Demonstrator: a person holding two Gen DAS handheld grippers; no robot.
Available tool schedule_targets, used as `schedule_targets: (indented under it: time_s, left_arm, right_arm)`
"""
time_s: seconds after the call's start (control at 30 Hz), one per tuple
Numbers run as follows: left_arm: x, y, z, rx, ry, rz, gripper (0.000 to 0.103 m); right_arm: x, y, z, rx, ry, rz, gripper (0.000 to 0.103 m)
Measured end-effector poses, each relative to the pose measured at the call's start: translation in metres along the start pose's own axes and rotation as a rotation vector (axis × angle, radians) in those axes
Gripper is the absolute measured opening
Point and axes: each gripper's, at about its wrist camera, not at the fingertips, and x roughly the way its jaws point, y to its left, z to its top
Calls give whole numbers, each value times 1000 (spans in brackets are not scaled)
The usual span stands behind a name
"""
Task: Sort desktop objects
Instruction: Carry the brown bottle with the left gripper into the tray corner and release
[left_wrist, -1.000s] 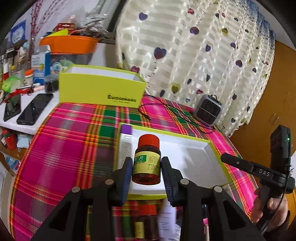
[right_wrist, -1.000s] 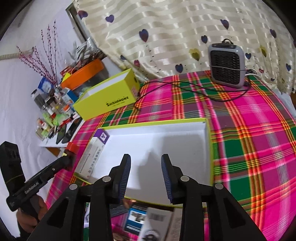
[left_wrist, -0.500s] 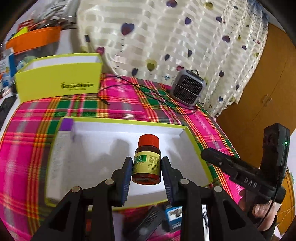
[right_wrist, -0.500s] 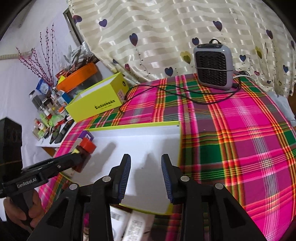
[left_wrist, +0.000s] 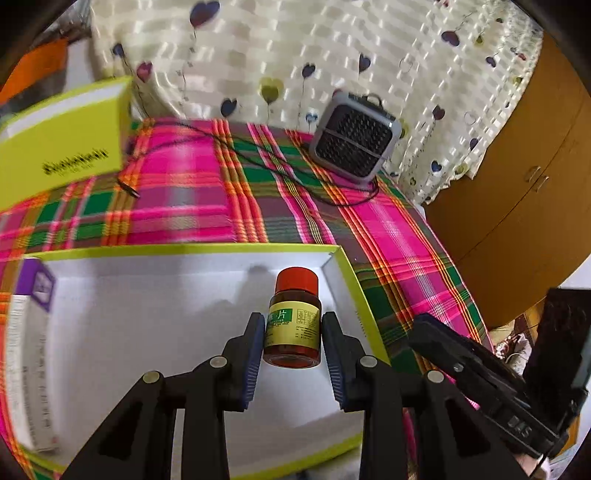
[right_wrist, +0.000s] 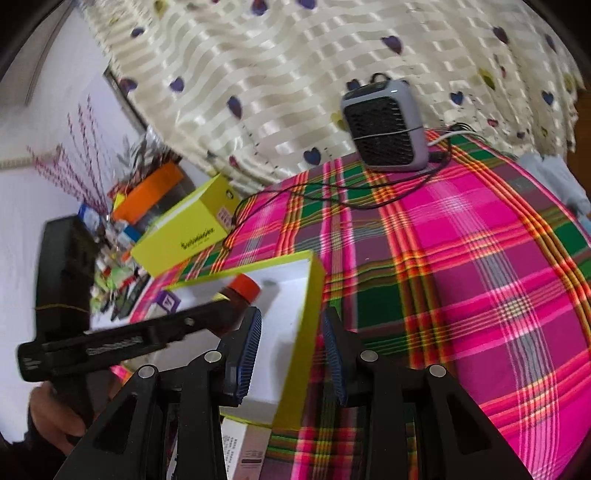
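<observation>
1. Left gripper (left_wrist: 292, 334): clamped on pill bottle (left_wrist: 293, 328) across the labelled body, blue pads against both sides of the yellow-green label; bottle upright, base clear of anything beneath it.
2. Pill bottle: amber body, red screw cap (left_wrist: 297, 279), printed label. Held above the white floor of the tray (left_wrist: 343, 258), near the tray's right wall and towards its far right corner. Seen also from the right wrist, cap up, over the tray interior.
3. Handling, judged: small, rigid and light; smooth round wall probably slick, so liable to twist or slip if pinched lightly. Best hold at mid-body on the label, below the cap shoulder, as at present. Whether glass or plastic cannot be told; gentle set-down advised. Narrow base, so likely to tip if released tilted.
4. Right gripper (right_wrist: 291, 345): apart, holding nothing, straddling the tray's yellow-green right wall (right_wrist: 308, 314) in its own view; contact with that wall cannot be told.
5. Tray: shallow, white inside, yellow-green rim, lying on the plaid-covered surface (left_wrist: 388, 236) at its near edge.
6. Carton (left_wrist: 27, 332): long, white with purple end, flat along the tray's left wall.
7. Yellow-green box (left_wrist: 62, 147): standing at the far left of the surface.
8. Small grey heater (left_wrist: 354, 144): far edge of the surface, against the curtain, cable trailing leftward.
</observation>
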Motion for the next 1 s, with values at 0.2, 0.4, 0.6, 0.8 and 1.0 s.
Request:
schedule_targets:
  time_s: [0.2,0.4,0.6,0.8,1.0]
  left_arm:
    - [25,-6,8,-50,23,-6,33]
    - [42,-8,15,-119,34,-29,33]
    - [48,-1,17,-212,67,-119,32]
    - [46,2,18,-261,62,-170,32]
    - [53,3,20,-236,85,-167,32]
  right_arm:
    - [-2,-5,1,14,-15,-14,36]
    - [-2,-4,1,4,-15,-9,36]
    - [-3,-5,0,11,-19,-4,36]
    - [-3,-5,0,11,-19,-4,36]
    - [-3,-4,0,13,-21,-5,36]
